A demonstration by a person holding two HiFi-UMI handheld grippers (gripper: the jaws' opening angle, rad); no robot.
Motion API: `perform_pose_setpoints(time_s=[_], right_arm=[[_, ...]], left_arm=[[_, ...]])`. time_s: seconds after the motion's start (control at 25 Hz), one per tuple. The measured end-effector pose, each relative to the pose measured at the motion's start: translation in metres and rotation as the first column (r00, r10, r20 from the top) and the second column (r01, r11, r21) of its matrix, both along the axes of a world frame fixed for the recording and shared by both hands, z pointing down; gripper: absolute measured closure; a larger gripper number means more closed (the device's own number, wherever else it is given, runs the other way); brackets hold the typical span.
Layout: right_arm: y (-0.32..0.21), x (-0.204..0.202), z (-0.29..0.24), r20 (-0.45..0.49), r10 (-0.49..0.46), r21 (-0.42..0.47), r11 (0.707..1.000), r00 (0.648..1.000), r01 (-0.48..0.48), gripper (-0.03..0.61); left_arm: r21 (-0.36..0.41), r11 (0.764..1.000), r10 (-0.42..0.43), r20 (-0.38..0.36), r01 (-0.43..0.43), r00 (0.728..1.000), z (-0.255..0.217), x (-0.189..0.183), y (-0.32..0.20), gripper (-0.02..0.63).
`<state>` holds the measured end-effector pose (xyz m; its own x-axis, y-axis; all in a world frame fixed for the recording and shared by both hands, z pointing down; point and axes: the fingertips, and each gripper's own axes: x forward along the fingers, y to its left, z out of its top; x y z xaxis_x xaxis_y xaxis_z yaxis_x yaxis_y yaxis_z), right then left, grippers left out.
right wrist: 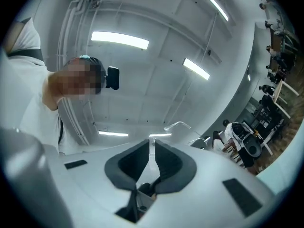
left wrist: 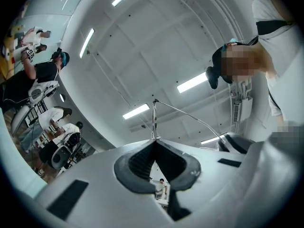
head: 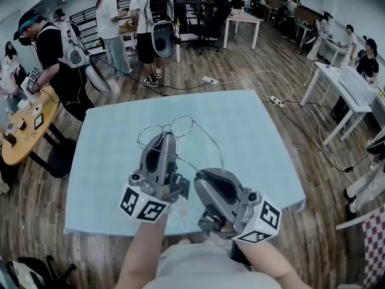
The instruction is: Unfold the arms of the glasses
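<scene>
Thin wire-framed glasses [head: 180, 126] are held up in the air over the light blue table [head: 258, 137]. In the head view my left gripper [head: 167, 136] is shut on the frame just below the lenses. The left gripper view shows its pads [left wrist: 142, 160] pinching a thin metal wire [left wrist: 154, 118], from which one arm sweeps off to the right. My right gripper [head: 200, 176] sits lower right, jaws nearly together on the thin arm that runs down from the frame. The other arm's curved tip [right wrist: 179, 124] shows beyond the right gripper [right wrist: 152, 144].
Several people stand at the far end of the room, by a round wooden table [head: 24, 131] on the left and white desks [head: 349, 89] on the right. Cables and a power strip [head: 275, 101] lie on the wood floor behind the table.
</scene>
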<state>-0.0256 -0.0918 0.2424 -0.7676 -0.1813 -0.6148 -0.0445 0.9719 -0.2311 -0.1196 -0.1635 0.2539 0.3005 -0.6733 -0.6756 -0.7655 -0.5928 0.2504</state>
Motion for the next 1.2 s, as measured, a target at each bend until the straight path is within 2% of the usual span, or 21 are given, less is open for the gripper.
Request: perform_pose_setpoints(time_s=[0.36,0.72,0.88,1.08,1.2], right_arm=[[0.041,-0.014,-0.021,-0.025,-0.046,0.152,0.987,0.999,0.050,0.538],[0.060,-0.026,-0.030,-0.076,-0.047,0.246,0.967,0.996,0.064,0.537],[0.057,-0.025,-0.029,-0.086,-0.035,0.246,0.968,0.996,0.055,0.537],[0.056,-0.022,-0.019,-0.123,-0.019,0.249,0.967,0.992,0.049,0.458],[0.053,-0.018,-0.006,-0.166,-0.006,0.256,0.966,0.986,0.049,0.442]], left_arm=[[0.026,1.000,0.007,0.002,-0.007,1.000,-0.007,0.003,0.002,0.607],[0.042,0.999,0.006,-0.012,-0.005,1.000,-0.012,0.003,0.003,0.607],[0.059,0.998,0.011,-0.040,-0.008,0.999,-0.017,0.000,0.005,0.607],[0.075,0.997,0.016,-0.061,-0.012,0.998,-0.018,-0.004,0.008,0.607],[0.082,0.996,0.025,-0.067,-0.019,0.997,-0.017,-0.004,0.010,0.607]])
